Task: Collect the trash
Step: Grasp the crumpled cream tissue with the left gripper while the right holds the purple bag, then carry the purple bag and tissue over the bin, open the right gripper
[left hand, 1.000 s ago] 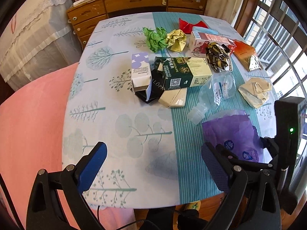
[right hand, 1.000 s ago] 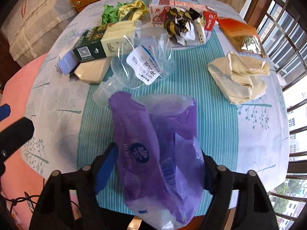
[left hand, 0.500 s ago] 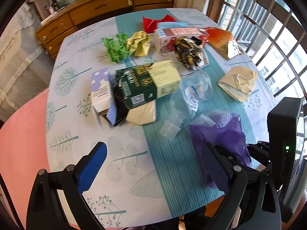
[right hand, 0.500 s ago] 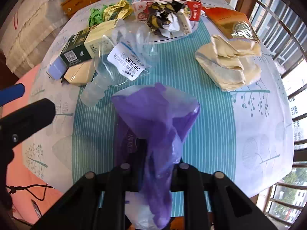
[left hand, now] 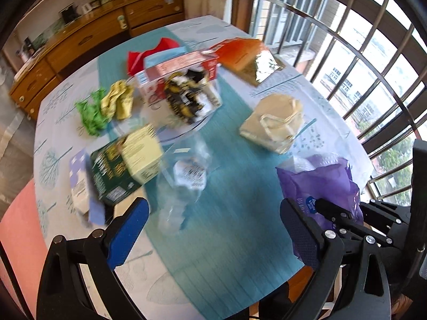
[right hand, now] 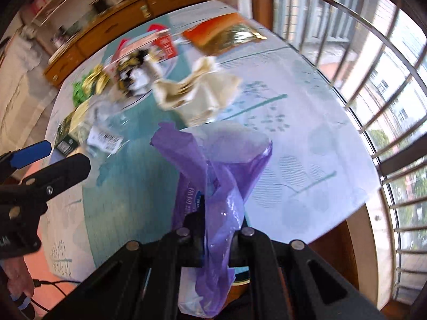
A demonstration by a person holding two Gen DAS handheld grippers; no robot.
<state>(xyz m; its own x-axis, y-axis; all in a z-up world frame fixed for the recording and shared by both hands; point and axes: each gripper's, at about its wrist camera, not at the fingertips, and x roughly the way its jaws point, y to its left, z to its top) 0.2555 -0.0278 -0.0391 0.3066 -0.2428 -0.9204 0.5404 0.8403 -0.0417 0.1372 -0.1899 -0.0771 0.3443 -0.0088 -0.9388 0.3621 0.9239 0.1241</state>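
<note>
My right gripper (right hand: 213, 213) is closing its jaws and pinches the purple plastic bag (right hand: 221, 165), whose mouth stands open above the table. In the left wrist view the same bag (left hand: 320, 178) hangs at the right beside the right gripper (left hand: 323, 205). My left gripper (left hand: 213, 208) is open with nothing between its fingers, over a crushed clear bottle (left hand: 184, 176). Trash is spread on the table: a green carton (left hand: 125, 165), crumpled beige paper (left hand: 275, 122), a red-white carton (left hand: 181, 69), a black-yellow wrapper (left hand: 184, 98), green (left hand: 90, 114) and yellow (left hand: 118, 101) paper balls.
An orange-gold pouch (left hand: 248, 58) and red paper (left hand: 149, 53) lie at the far end of the round table (left hand: 226, 240). Behind it stands a wooden sideboard (left hand: 106, 32), with window bars (left hand: 360, 53) to the right and pink fabric (left hand: 18, 226) at the left.
The right jaws have closed on the purple bag and lifted it off the table. Both grippers have rolled and swung toward the window side.
</note>
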